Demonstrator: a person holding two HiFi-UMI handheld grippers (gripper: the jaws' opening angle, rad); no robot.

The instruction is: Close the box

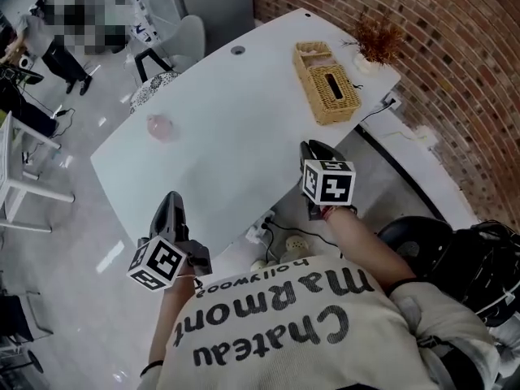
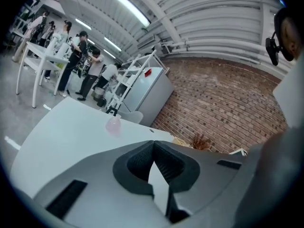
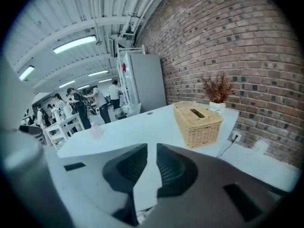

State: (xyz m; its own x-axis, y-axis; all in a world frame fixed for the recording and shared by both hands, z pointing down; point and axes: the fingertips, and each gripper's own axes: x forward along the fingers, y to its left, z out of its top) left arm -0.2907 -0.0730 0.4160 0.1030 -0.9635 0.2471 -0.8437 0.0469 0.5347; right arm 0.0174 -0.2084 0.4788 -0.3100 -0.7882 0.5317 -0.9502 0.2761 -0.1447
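Observation:
A wicker box [image 1: 327, 82] with a slotted top lies at the far right of the white table [image 1: 219, 136]; in the right gripper view the wicker box [image 3: 197, 122] sits ahead and to the right. My right gripper [image 1: 313, 146] hovers over the table's near edge, short of the box, its jaws a narrow gap apart with nothing between them [image 3: 152, 146]. My left gripper [image 1: 171, 197] hangs off the table's near left edge, well away from the box, its jaws touching at the tips and empty [image 2: 153, 144].
A small pink object [image 1: 160, 126] stands on the table's left side. A dried plant in a white pot [image 1: 375, 39] sits beside the box by the brick wall. Cables and a power strip [image 1: 280, 246] lie under the table. White chairs and people are beyond it.

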